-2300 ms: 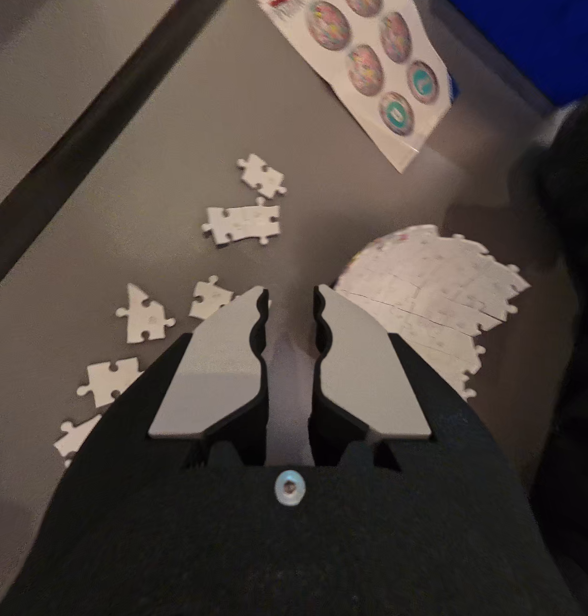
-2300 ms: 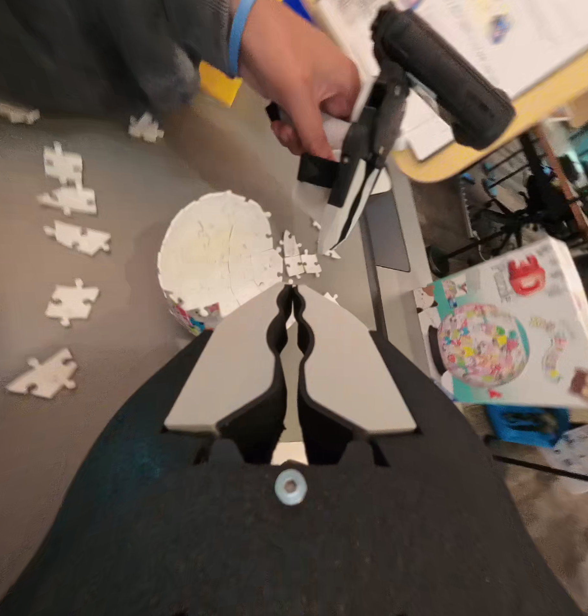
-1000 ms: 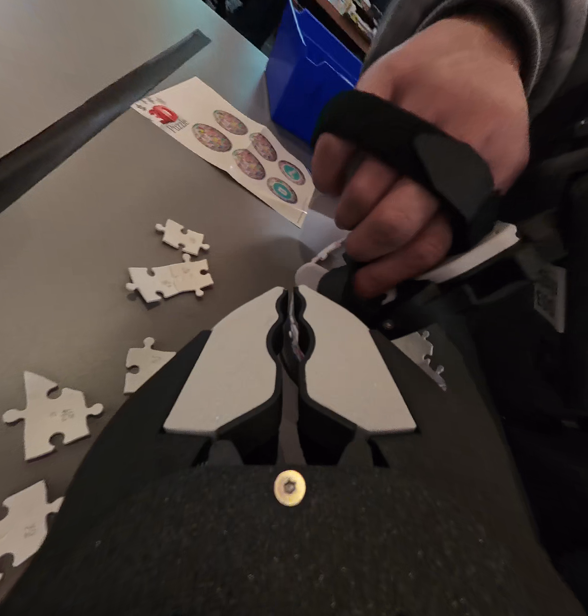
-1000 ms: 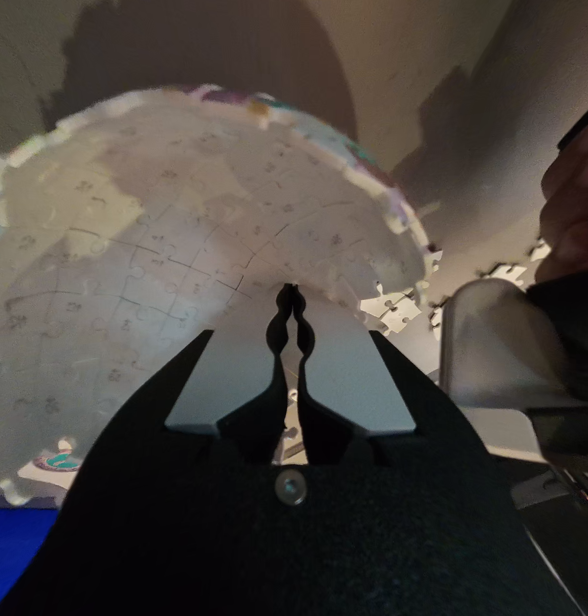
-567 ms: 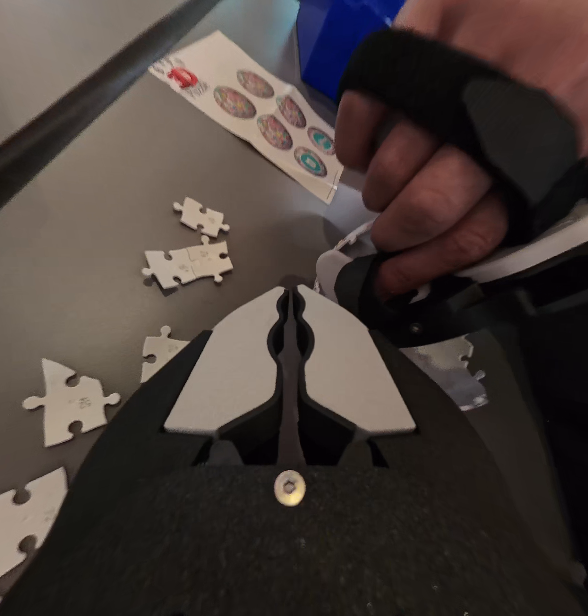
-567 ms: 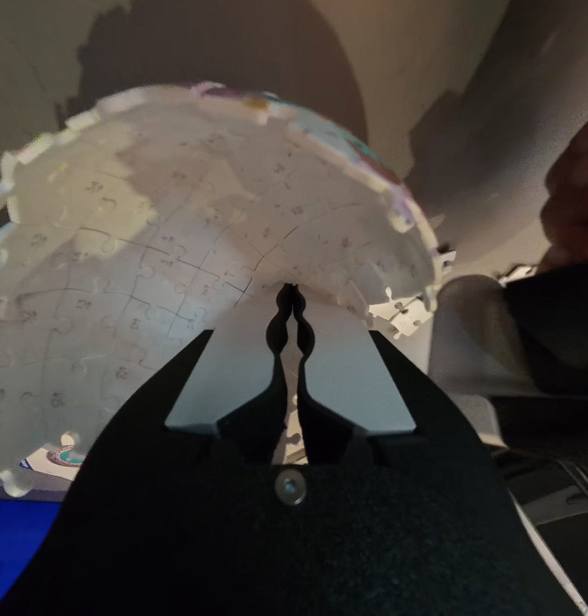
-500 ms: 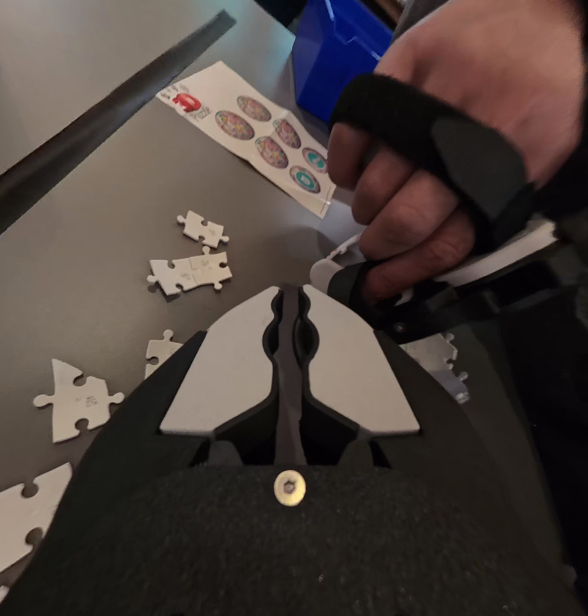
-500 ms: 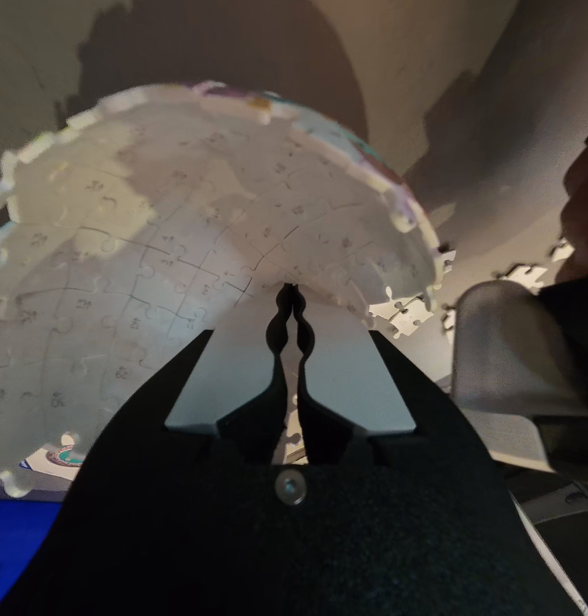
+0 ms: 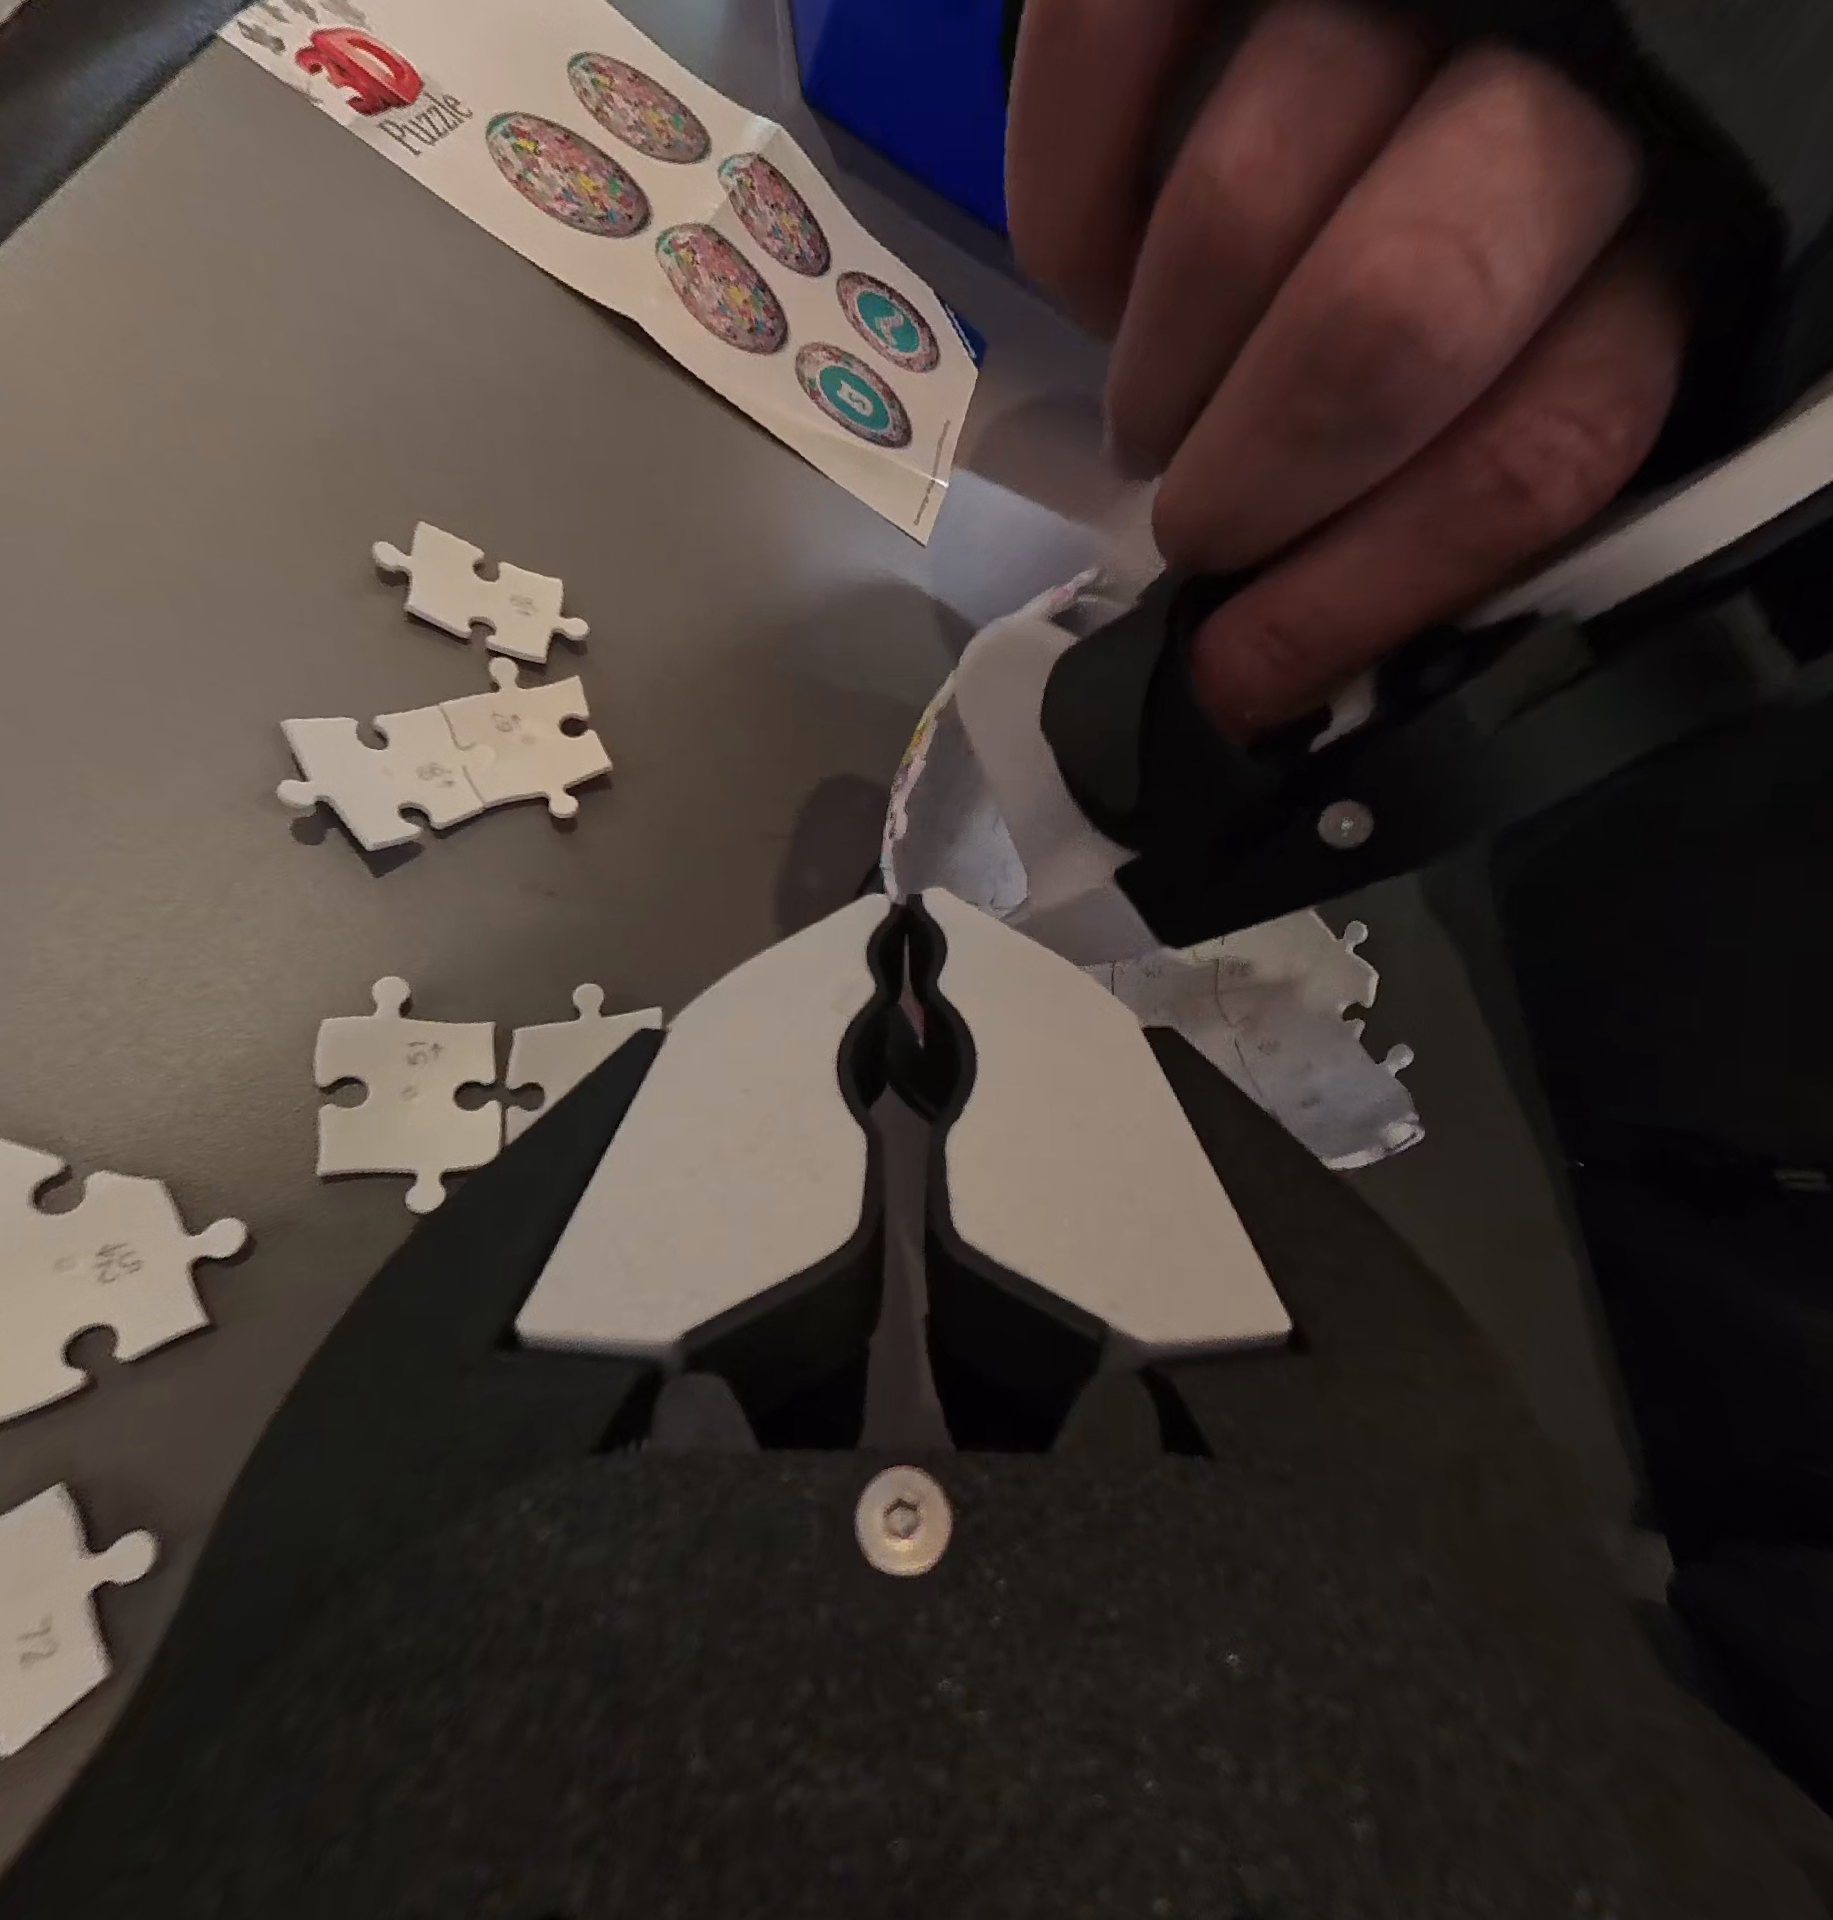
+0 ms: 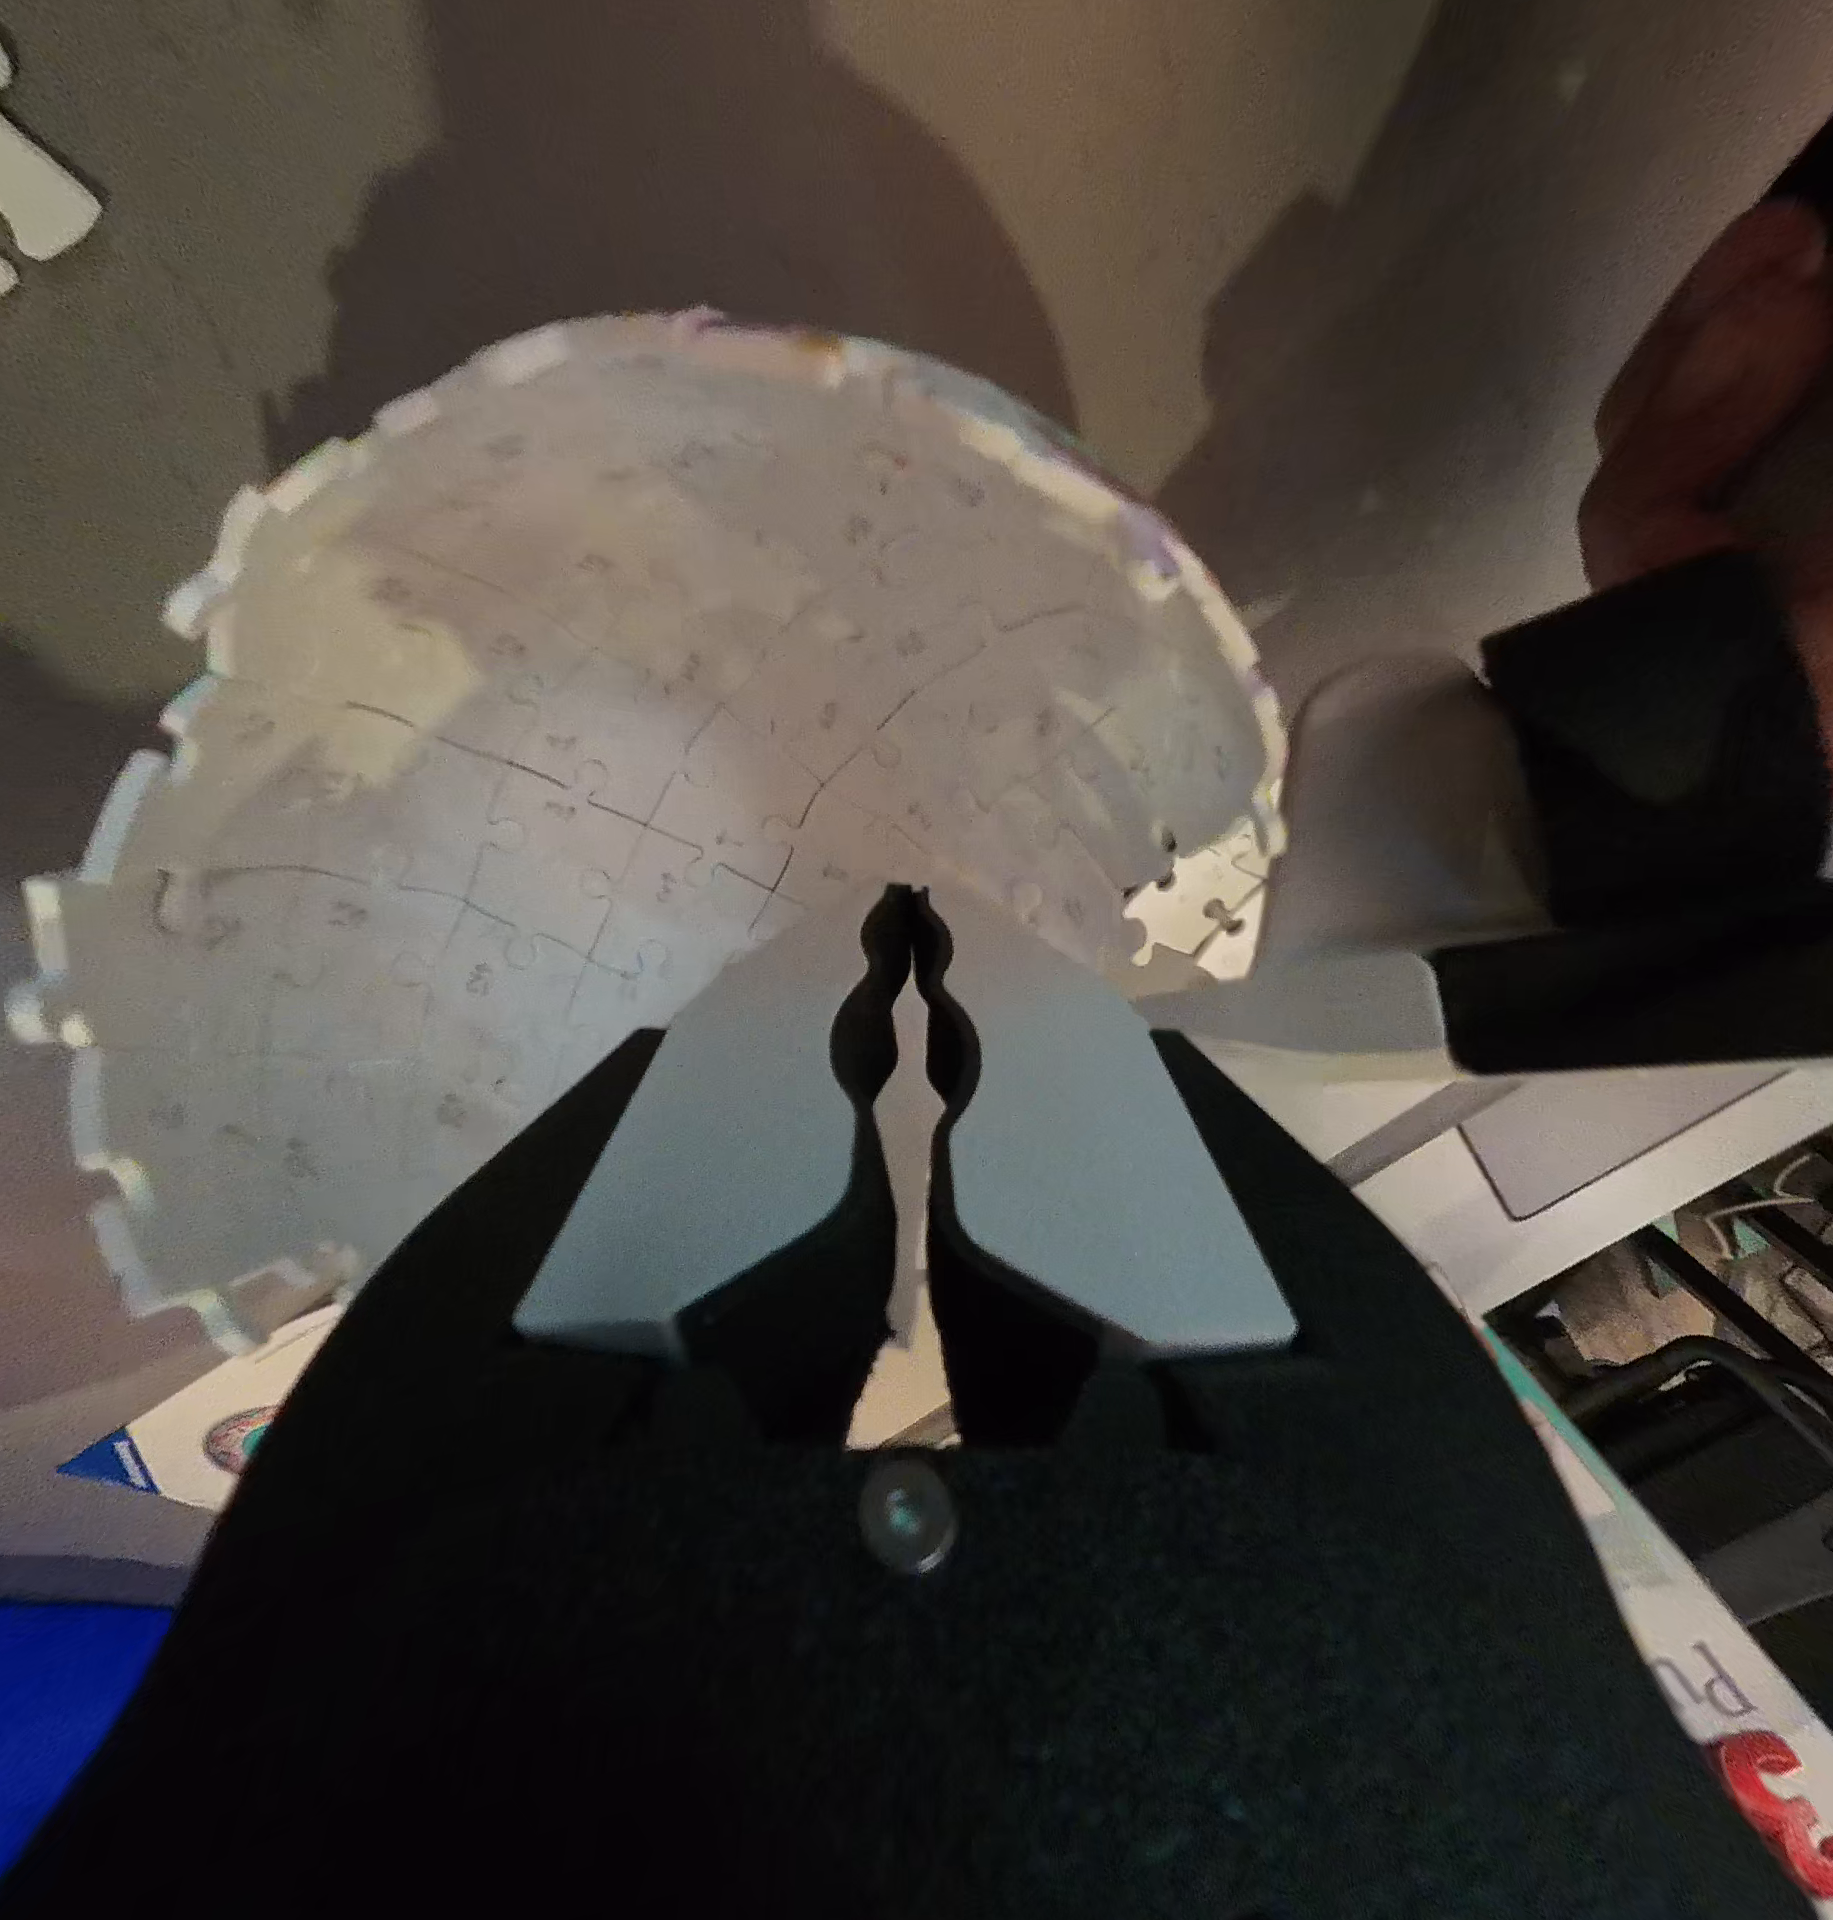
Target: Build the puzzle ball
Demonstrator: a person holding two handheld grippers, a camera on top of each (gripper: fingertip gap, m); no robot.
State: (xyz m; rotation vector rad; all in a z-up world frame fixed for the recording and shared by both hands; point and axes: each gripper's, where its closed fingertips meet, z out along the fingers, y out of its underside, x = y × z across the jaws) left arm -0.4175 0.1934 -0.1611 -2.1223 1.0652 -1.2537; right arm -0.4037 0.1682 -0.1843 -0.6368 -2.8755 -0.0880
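Both my tongs pinch the rim of the half-built puzzle ball (image 10: 621, 790). My left gripper (image 9: 909, 914) has its tips nearly together on the shell's edge, with a strip of it between the jaws. My right gripper (image 10: 907, 896) is clamped on the white inner side of the bowl-shaped shell, which is lifted and tilted. My hand (image 9: 1411, 312) on the right tool fills the far right. Loose white puzzle pieces (image 9: 444, 753) lie left on the grey table (image 9: 216, 416), an instruction leaflet (image 9: 683, 208) beyond.
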